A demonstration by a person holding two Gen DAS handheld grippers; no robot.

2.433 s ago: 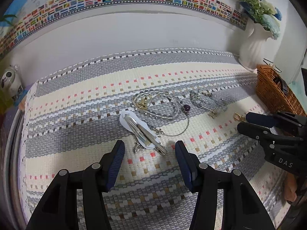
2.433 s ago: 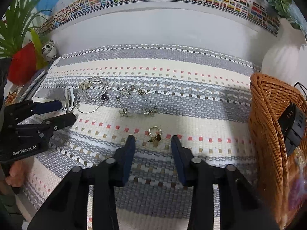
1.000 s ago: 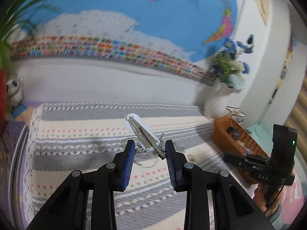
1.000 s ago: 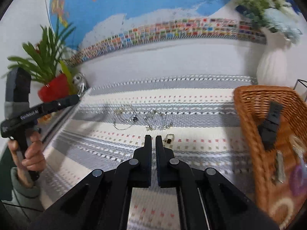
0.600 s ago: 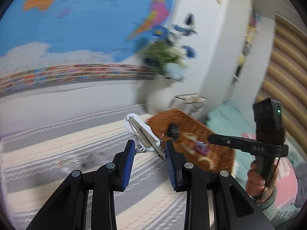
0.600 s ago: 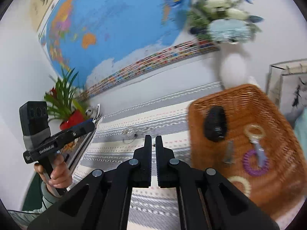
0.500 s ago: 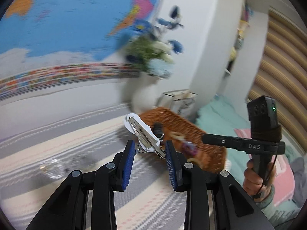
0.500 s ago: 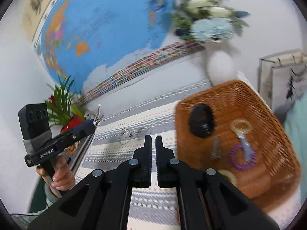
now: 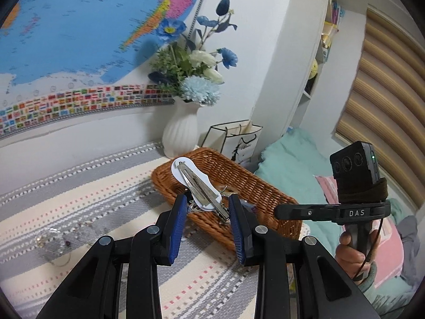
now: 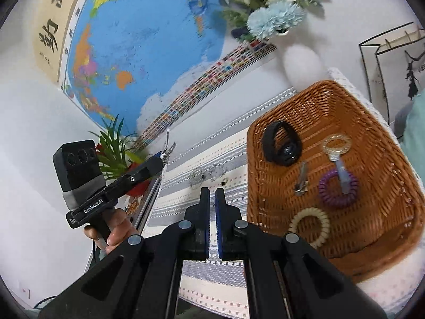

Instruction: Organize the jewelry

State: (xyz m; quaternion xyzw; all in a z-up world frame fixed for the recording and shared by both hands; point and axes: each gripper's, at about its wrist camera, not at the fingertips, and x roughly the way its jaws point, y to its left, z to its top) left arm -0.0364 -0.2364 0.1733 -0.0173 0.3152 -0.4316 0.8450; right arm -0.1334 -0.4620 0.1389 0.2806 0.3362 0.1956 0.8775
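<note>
Left claw (image 9: pixel 205 206) grips hair clip (image 9: pixel 198 183) before basket (image 9: pixel 239 175); right claw (image 10: pixel 212 194) closed, empty.

Right tool (image 9: pixel 292 210) reads "DAS"; left tool (image 10: pixel 156 163), "GenRobot.AI".

Left tool (image 9: pixel 205 204) raised, its pads pinching something; right tool (image 10: pixel 212 194) raised, fingers nearly together, empty.

The basket (image 10: pixel 377 228) is open on top, with bare floor along its far and right sides. Inside, a black band (image 10: pixel 281 146), a metal clip (image 10: pixel 301 178), a purple coil (image 10: pixel 337 188) and a cream coil (image 10: pixel 309 227) take up room. A white vase (image 9: pixel 180 133) and a paper bag (image 9: pixel 236 138) stand close behind the basket.
</note>
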